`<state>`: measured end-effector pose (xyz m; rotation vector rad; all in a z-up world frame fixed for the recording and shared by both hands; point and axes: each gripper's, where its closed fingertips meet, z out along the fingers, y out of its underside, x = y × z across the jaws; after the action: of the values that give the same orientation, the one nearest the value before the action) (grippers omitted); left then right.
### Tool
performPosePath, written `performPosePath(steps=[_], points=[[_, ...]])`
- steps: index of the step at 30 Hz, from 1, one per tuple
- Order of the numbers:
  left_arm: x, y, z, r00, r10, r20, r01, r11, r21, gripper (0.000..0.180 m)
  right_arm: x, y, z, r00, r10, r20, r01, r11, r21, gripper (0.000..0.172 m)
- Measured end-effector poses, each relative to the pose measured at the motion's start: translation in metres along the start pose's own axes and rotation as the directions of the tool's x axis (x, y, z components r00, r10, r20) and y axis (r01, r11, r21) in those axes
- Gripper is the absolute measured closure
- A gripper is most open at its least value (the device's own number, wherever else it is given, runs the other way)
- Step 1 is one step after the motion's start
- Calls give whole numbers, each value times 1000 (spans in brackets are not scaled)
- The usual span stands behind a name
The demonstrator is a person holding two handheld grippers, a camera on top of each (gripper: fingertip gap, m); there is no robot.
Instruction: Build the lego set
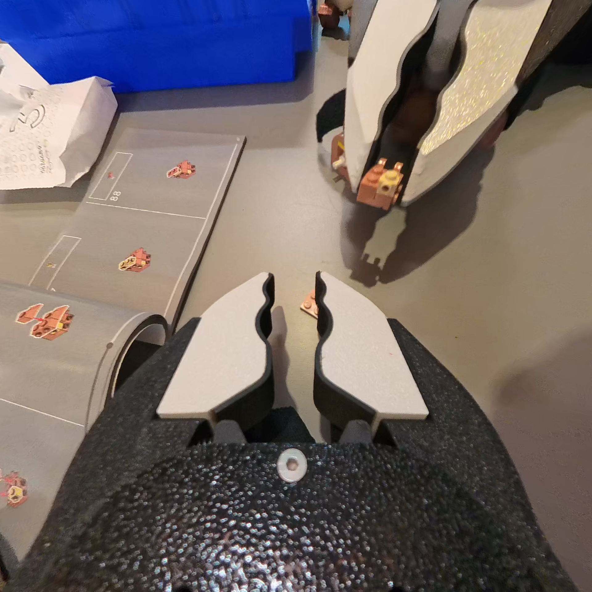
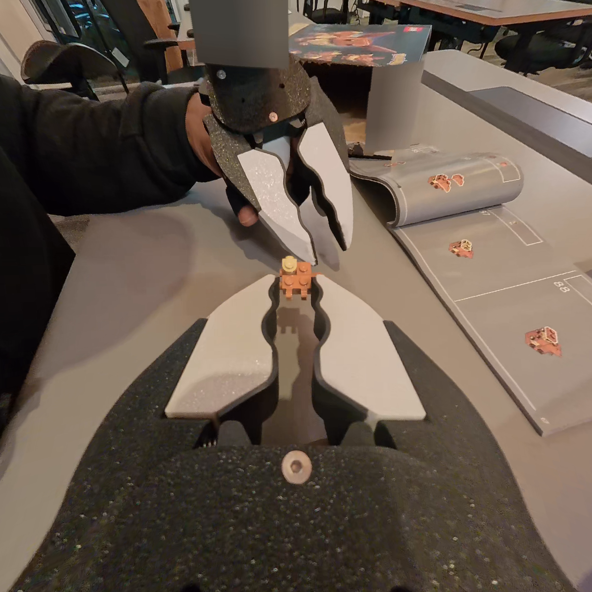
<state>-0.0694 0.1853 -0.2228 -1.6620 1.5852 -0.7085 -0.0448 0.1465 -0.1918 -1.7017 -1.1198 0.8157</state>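
Note:
My right gripper (image 2: 296,280) is shut on a small brown brick assembly (image 2: 294,282) with a tan round piece on top and holds it just above the grey table (image 2: 144,288). Its shadow falls on the table below. In the left wrist view the same gripper (image 1: 381,196) shows at upper right with the assembly (image 1: 371,189) between its tips. My left gripper (image 1: 294,278) is open and empty. A small flat brown plate (image 1: 309,304) lies on the table beneath it, partly hidden by the right-hand finger (image 1: 352,336). In the right wrist view the left gripper (image 2: 328,254) hangs open just beyond the assembly.
An open instruction booklet (image 1: 153,208) lies left of the left gripper, and on the right in the right wrist view (image 2: 512,304). A blue bin (image 1: 160,41) and a crumpled white paper bag (image 1: 41,134) sit far left. More brown pieces (image 1: 336,153) lie behind the right gripper. A printed box (image 2: 362,45) stands at the back.

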Motion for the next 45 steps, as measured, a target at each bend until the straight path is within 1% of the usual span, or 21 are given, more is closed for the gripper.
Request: performPosePath(steps=[6,12,19,25,29,32,40,45], points=[[5,1,0,999,-28,-21,27,999,-28,158,0,-2,2,999,-42,-28,43,999,16,154],[2,1,-1,999,-35,-1,35,999,-32,158,4,2,-7,996,-60,-70,61,998,11,154],[-2,2,-5,998,-64,23,65,997,-52,158,9,8,-11,995,-58,-84,56,998,-19,154],[-2,9,-2,992,-122,36,126,986,-106,158,8,12,-10,992,-90,-90,86,995,-50,154],[7,20,2,994,-112,0,110,978,-178,157,8,14,-10,993,-84,-81,79,995,-60,154],[9,23,4,994,-105,-5,102,975,-199,157,7,15,-10,993,-90,-79,84,994,-67,154],[11,26,6,994,-106,12,106,967,-233,157,7,17,-9,991,-101,-86,94,992,-81,154],[9,31,7,993,-107,55,118,955,-273,160,7,17,-8,989,-114,-91,106,991,-88,154]])
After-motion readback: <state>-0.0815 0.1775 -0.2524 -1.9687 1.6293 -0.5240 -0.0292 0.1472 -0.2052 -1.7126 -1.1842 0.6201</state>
